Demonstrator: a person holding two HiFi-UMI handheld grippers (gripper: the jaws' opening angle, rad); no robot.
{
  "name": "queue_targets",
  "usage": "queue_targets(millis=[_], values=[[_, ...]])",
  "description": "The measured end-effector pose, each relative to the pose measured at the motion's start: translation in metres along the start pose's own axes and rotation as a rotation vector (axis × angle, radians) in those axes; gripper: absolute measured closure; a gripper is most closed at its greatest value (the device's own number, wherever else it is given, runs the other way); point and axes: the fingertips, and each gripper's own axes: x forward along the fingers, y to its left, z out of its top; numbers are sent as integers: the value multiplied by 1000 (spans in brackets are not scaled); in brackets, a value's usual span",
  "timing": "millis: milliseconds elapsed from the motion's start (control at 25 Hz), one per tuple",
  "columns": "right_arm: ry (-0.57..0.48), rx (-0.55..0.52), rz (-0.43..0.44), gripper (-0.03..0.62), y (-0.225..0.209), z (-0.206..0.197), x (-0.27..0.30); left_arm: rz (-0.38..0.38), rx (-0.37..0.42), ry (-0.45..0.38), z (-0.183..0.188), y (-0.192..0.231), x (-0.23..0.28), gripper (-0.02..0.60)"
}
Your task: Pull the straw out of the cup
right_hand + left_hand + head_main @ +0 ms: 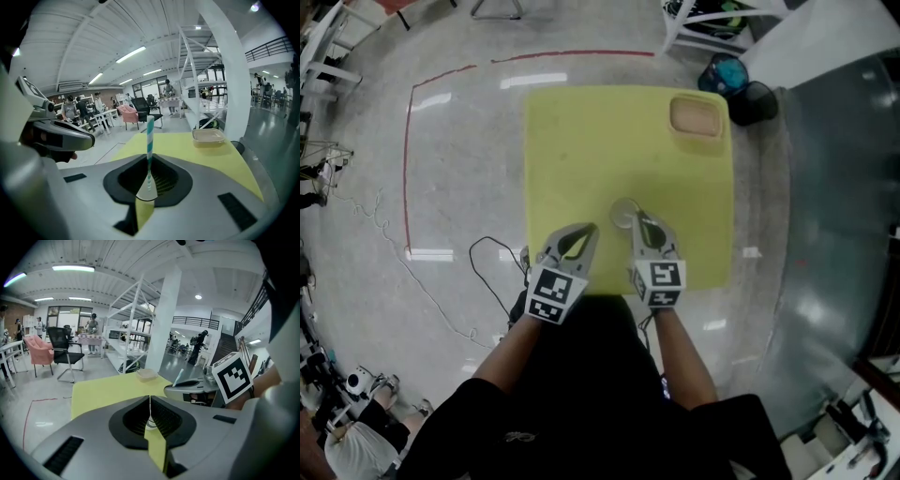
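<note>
A clear plastic cup [622, 214] stands near the front middle of the yellow table [581, 141]. My left gripper [592, 228] reaches it from the left. In the left gripper view the left gripper [150, 401] is shut, with the thin clear cup rim [151, 423] pinched in the seam. My right gripper [640, 221] sits just right of the cup. In its own view the right gripper [149, 180] is shut on a teal-and-white striped straw [150, 138], which stands upright. The straw's tip [178, 377] shows above the right gripper's jaw.
A shallow beige lidded container [697, 116] rests at the table's far right corner. A dark bag and a blue object [736, 84] lie on the floor beyond that corner. Red tape [408, 159] and a black cable [487, 272] run over the floor at left.
</note>
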Motion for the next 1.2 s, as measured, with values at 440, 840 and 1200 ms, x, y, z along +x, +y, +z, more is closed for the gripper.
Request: queue_targets(millis=[440, 840, 1200], values=[[-31, 7, -63, 559, 17, 20, -19, -78, 52, -5, 12, -2, -8, 535], [-72, 26, -177, 559, 27, 42, -57, -179, 140, -18, 33, -11, -26, 535], [-171, 37, -280, 559, 49, 75, -86, -251, 204, -70, 55, -9, -52, 535]])
